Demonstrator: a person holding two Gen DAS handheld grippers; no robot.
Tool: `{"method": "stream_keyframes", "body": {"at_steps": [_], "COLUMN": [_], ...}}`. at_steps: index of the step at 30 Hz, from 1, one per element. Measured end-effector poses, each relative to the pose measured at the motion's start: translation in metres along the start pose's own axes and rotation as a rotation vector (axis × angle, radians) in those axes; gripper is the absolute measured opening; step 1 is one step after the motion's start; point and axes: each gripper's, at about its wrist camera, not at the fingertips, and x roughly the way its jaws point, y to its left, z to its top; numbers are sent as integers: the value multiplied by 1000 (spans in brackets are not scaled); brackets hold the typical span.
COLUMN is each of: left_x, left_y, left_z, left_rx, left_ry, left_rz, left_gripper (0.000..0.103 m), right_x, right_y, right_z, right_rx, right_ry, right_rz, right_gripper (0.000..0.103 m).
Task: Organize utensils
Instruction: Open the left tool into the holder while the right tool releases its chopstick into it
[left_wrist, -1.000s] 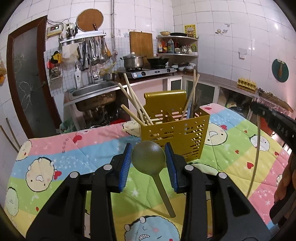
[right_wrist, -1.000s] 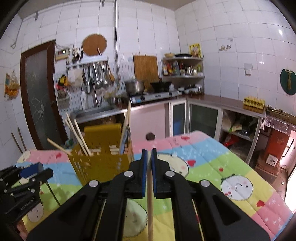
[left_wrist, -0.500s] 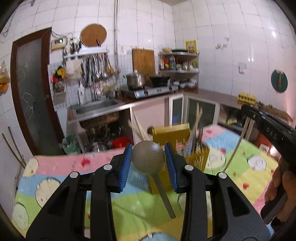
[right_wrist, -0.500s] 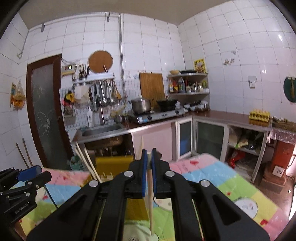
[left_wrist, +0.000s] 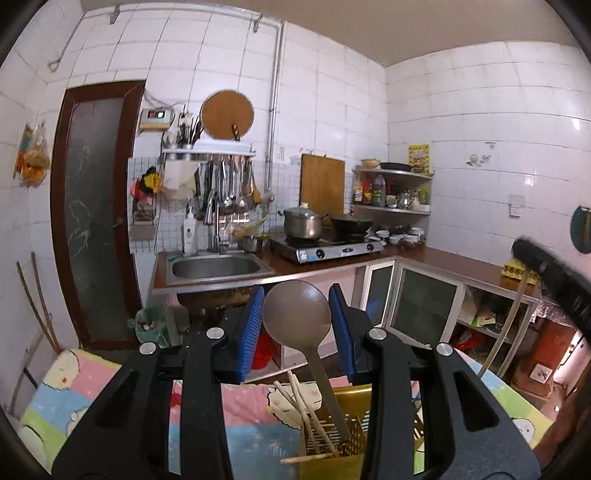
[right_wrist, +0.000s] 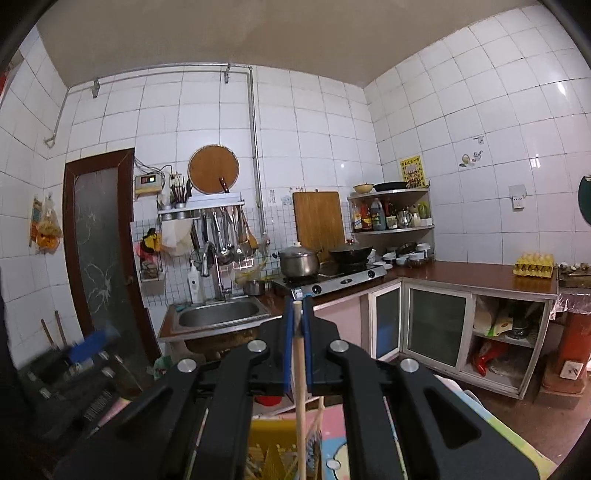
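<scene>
The left tool (left_wrist: 296, 332) pinches a big spoon (left_wrist: 297, 315), its handle down in the yellow holder (left_wrist: 332, 439) with the chopsticks (left_wrist: 301, 402); the right tool (right_wrist: 298, 347) is pressed tight on a wooden stick (right_wrist: 300, 387) above the same holder (right_wrist: 273, 458).

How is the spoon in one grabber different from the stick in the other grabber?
The spoon has a wide, round, grey-brown bowl at its top; the chopstick is a thin, pale wooden stick. The left gripper has its pads set wide on either side of the spoon's bowl; the right gripper has its pads nearly together on the chopstick. Both point down toward the yellow utensil holder.
</scene>
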Motion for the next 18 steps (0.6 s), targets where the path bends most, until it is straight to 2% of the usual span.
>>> {"method": "stream_keyframes", "body": {"at_steps": [5, 9, 15, 18], "left_x": [26, 38, 50, 41], "left_y": [-5, -3, 12, 18], "left_z": [-36, -63, -80, -79], "left_rx": [39, 37, -21, -48], "left_ry": [28, 62, 126, 127], "left_rz": [43, 40, 13, 10], "left_gripper": [35, 35, 35, 39], "right_x": [19, 39, 53, 57], "right_y": [-1, -9, -26, -32], "right_z": [-18, -48, -86, -96], "right_rx": [-4, 3, 19, 17], "right_ry": [3, 65, 167, 220], "right_rz": [4, -6, -14, -22], "right_gripper": [5, 5, 5, 6]}}
